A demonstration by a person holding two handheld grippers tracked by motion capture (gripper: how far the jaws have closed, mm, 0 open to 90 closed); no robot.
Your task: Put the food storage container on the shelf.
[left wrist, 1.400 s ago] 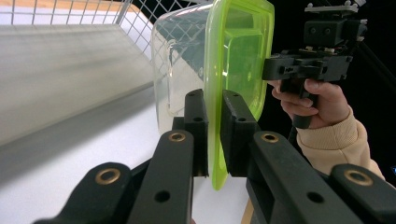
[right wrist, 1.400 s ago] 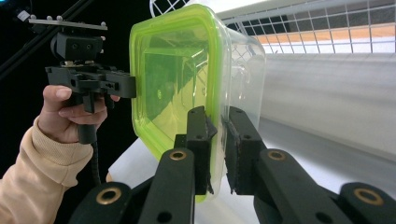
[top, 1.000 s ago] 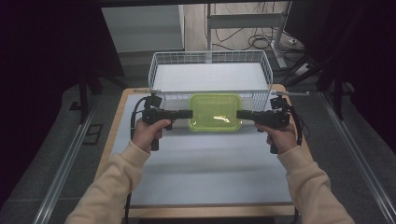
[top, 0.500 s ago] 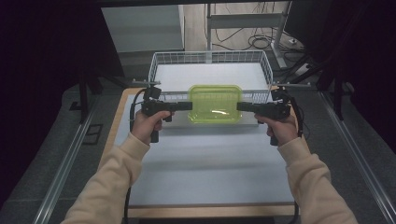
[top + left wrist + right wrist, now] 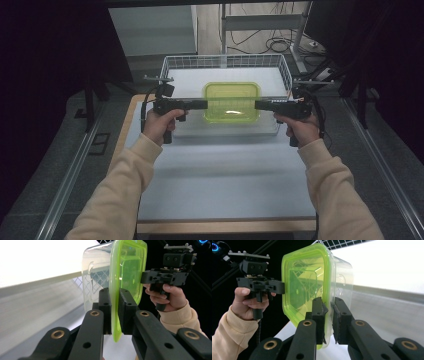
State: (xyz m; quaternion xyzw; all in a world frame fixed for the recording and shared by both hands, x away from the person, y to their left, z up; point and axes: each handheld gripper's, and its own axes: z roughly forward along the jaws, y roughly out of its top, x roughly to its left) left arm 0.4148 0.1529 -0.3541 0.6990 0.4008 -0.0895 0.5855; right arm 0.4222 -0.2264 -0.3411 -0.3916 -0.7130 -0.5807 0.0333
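Surface: white table, wire basket at far end.
Container: green-lidded, held above basket.
Left gripper, right gripper: each clamped on lid rim.

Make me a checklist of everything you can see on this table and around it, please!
Surface: pale table top with a wooden edge, bare at the near end.
Job's things: clear container with a green lid, held up over the wire basket at the far end.
Clutter: nothing seen.
Grippers: left gripper shut on the lid's rim at one end; right gripper shut on the rim at the other end.
Cables: a black cable trails from the left gripper; loose cables lie on the floor behind.
Surroundings: dark room, metal rails beside the table.
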